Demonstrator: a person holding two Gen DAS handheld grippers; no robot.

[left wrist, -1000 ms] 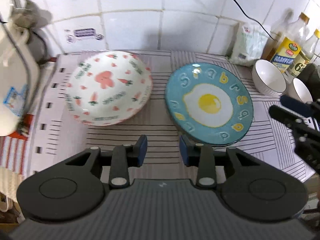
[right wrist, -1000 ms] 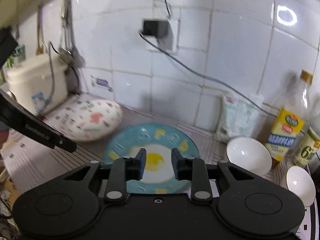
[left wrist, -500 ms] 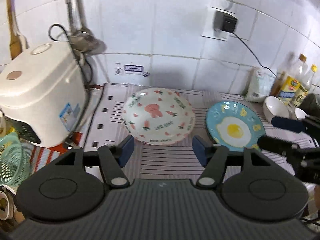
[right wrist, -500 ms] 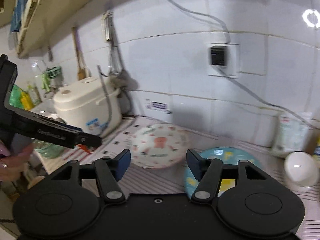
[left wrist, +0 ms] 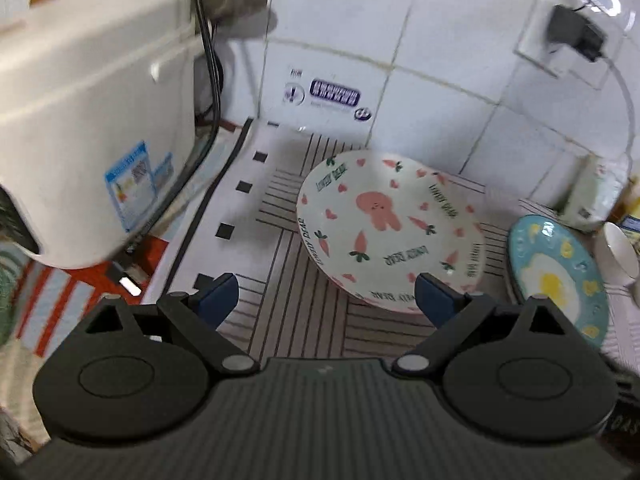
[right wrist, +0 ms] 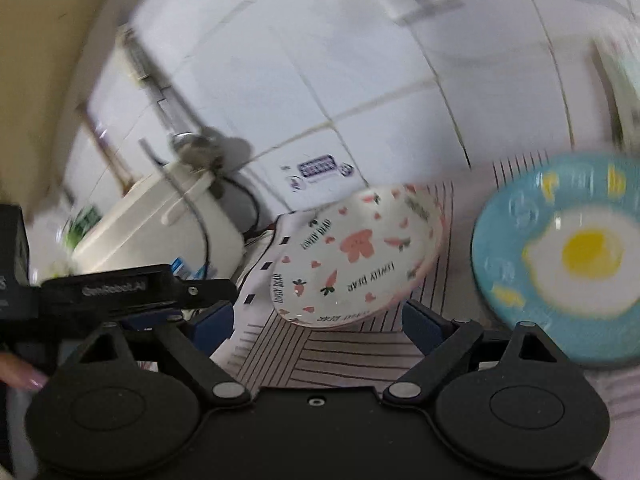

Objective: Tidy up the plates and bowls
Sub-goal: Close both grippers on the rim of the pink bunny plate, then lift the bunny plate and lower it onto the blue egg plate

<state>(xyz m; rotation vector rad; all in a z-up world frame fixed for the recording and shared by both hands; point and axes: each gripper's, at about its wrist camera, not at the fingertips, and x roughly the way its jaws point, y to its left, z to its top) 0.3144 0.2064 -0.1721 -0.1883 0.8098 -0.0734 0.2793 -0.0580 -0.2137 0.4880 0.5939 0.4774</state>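
Now, going from left to right, you have the white rice cooker [left wrist: 92, 128] with its black cord, then the rabbit plate [left wrist: 390, 232] on the striped mat [left wrist: 296, 312], then the blue egg plate [left wrist: 560, 280], and a white bowl [left wrist: 618, 250] at the far right edge.

Your left gripper [left wrist: 326, 298] has just been opening; its jaws stand wide and hold nothing, with the near rim of the rabbit plate just ahead of them. Your right gripper [right wrist: 318, 322] has also just been opening, is wide and empty, and faces the same plate.

I think the danger is that both tools go for one rim and knock each other, or push the plate along the mat toward the cooker cord. The glazed rim may also slip from the pads.

Only the right view shows the left tool's arm and a fingertip [right wrist: 24, 376] of yours; only the left view shows the bowl.
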